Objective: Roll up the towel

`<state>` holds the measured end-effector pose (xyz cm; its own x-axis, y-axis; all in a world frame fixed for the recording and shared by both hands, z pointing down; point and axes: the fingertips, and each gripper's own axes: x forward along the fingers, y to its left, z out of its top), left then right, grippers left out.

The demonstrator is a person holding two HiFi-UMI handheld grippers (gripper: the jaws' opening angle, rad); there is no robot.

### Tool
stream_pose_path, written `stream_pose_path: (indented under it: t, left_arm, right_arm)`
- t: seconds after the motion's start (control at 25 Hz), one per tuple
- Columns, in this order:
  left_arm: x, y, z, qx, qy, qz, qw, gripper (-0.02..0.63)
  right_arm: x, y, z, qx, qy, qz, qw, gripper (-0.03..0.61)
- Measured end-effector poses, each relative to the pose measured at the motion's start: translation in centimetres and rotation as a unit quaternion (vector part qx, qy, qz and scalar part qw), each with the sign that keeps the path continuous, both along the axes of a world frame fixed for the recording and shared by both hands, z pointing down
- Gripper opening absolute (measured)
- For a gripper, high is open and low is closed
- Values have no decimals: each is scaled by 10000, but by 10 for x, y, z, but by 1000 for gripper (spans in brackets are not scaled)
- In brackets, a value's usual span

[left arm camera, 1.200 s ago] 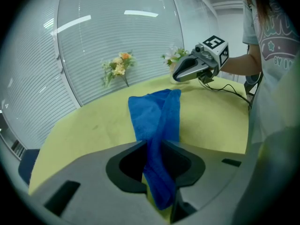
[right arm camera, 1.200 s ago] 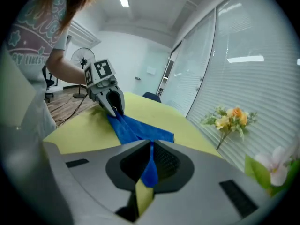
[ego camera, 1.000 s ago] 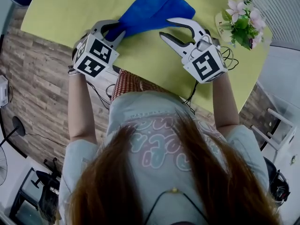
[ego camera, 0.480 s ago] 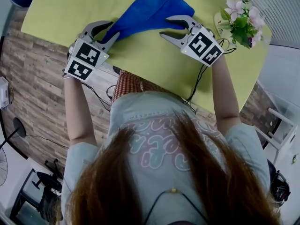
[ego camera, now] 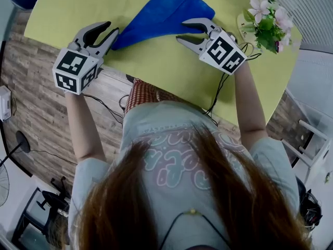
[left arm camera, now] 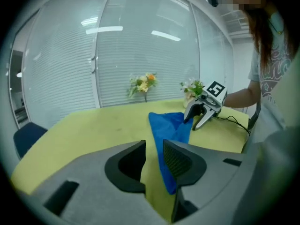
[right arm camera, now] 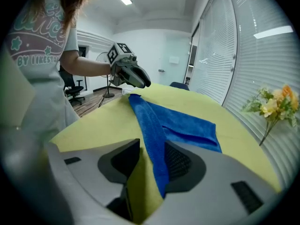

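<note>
Head view: the blue terry towel (ego camera: 164, 12) lay slantwise on the yellow-green rounded table (ego camera: 67, 7), folded over, with its near edge toward the person. Pink artificial flowers (ego camera: 268, 22) stood at the table's right. The left gripper (ego camera: 110, 29) hung just beside the towel's left corner, and the right gripper (ego camera: 181, 29) sat at its right corner. Left gripper view: jaws narrowly apart, had just been opening, nothing between them, towel tip on the table beyond one jaw. Right gripper view: jaws partway apart, had just been closing. The towel's narrow bunched end lay between them along one pad, not clamped, and the rest lay flat farther off.
</note>
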<state>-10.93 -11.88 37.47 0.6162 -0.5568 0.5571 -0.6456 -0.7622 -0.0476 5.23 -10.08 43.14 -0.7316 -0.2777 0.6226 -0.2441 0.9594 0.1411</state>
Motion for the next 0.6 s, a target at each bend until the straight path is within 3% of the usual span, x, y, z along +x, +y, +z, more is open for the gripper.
stream_pose_path:
  t: [0.12, 0.2, 0.32, 0.4, 0.6]
  left_arm:
    - [34, 22, -9, 576, -514, 536, 9956, 117]
    - [48, 35, 9, 771, -1241, 911, 9851, 124]
    - [45, 38, 38, 912, -2130, 1038, 9672, 140]
    - [40, 36, 43, 1003, -2372, 1016, 9609, 141]
    - [35, 40, 46, 1018, -2573, 1164, 9539, 140]
  right_arm:
    - [-2, 2, -3, 205, 146, -58, 9997, 167]
    - [-2, 1, -7, 650, 415, -105, 9970, 167]
    - [7, -4, -10, 1526, 1019, -99, 9830, 153]
    - [14, -6, -9, 1824, 1228, -114, 9755, 153]
    - [22, -8, -8, 2059, 1253, -147, 9704, 145]
